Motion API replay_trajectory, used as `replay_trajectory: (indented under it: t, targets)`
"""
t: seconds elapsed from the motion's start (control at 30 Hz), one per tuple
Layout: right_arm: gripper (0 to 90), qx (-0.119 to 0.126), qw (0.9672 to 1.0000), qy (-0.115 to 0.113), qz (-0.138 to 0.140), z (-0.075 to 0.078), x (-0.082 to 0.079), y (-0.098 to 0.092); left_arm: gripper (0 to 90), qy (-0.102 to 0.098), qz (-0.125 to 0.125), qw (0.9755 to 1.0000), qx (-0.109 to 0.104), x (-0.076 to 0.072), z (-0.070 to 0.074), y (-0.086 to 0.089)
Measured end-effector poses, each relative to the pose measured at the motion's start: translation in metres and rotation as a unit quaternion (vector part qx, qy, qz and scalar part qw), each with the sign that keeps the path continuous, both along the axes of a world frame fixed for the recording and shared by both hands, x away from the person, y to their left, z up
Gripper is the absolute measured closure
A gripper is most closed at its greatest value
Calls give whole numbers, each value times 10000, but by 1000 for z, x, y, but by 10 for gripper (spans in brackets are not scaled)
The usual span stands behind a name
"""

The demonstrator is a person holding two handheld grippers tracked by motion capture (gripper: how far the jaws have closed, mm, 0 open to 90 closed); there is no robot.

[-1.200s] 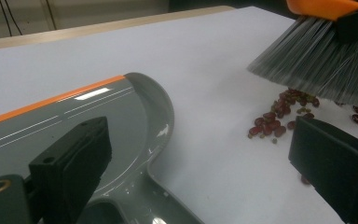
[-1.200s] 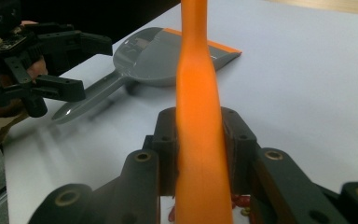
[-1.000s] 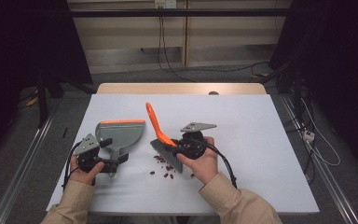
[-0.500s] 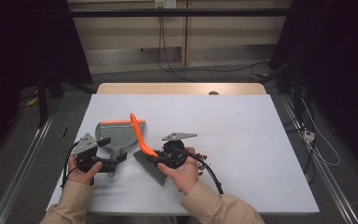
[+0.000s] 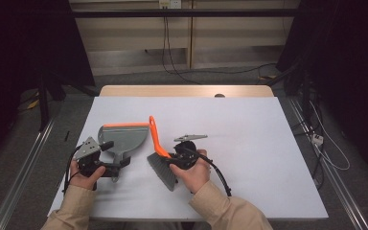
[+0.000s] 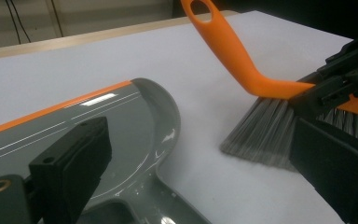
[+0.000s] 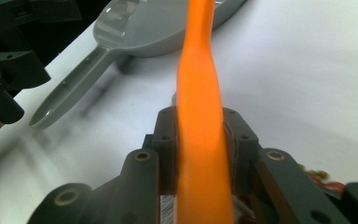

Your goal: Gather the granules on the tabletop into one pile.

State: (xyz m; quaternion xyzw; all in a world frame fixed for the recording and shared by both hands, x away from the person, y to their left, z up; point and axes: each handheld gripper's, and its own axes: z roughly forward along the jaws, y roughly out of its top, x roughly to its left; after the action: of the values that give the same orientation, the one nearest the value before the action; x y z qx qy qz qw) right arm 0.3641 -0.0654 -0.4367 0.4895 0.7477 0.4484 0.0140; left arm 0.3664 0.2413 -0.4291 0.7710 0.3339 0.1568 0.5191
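Right gripper (image 5: 175, 158) clenched on brush (image 5: 159, 154), left gripper (image 5: 120, 165) seemingly grasping dustpan (image 5: 124, 138) handle; reddish crumbs (image 7: 324, 179) alongside.

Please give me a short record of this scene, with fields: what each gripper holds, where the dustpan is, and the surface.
right gripper: shut on the brush, clamping its orange handle
brush bristles: grey, down on the table, tilted toward the dustpan
left gripper: at the dustpan handle; grip not clear
dustpan: grey with orange edge, flat, left of the brush
surface: white table
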Motion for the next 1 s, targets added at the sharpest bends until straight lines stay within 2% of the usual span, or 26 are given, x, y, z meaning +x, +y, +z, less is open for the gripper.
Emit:
replay_trajectory:
  t: [0.43,0.77,1.0]
  targets:
    - [704,-55,9994,125,-304,-1,2,-29,56,5,-34,10000,49,0,-1,-2]
    - [701,-11,9979,260,-593,-2,0,-57,56,17,-29,10000,62,0,-2,-4]
    - [699,16,9969,269,-735,-3,-3,-72,56,7,-42,9999,97,1,-2,-5]
